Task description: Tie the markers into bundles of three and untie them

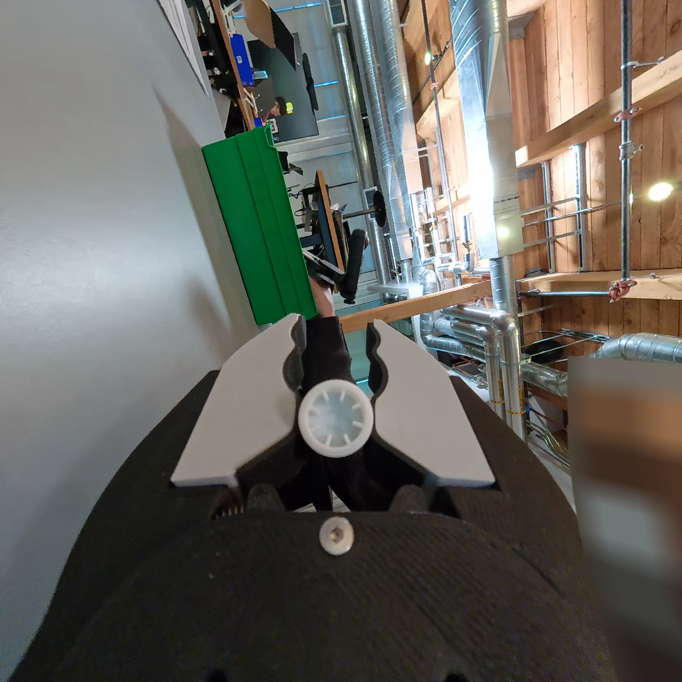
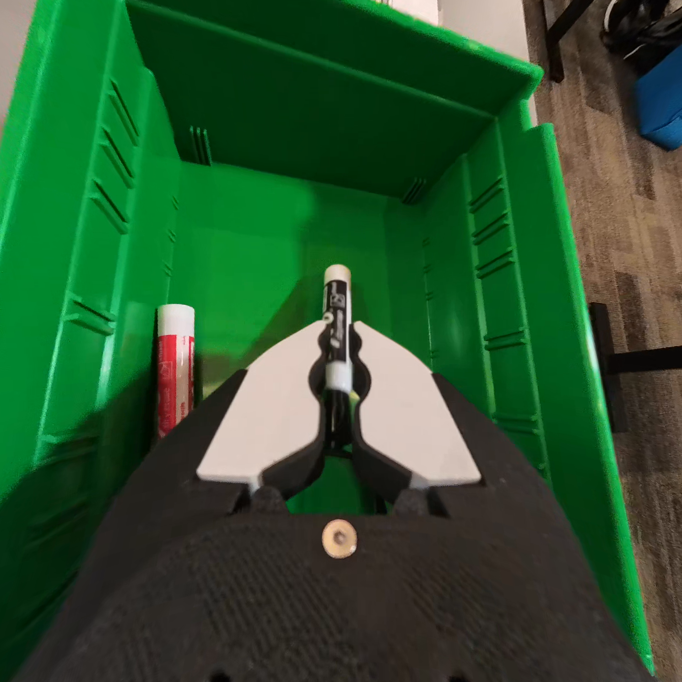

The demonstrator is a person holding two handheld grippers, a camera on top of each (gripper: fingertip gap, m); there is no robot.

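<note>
A workshop with timber ceiling and silver ducting lies behind a pale tabletop carrying a green bin. Inside the bin, the right gripper has its fingers closed tight on a black-and-white marker, held lengthwise just above the bin floor; a red-and-white tube lies against the bin's left wall. The left gripper, away from the bin, pinches a white ribbed cap deep between its half-closed fingers, tips apart. The marker could slip or tilt, since only the fingertips bear on it. Both marker and tube carry printed labels.
</note>
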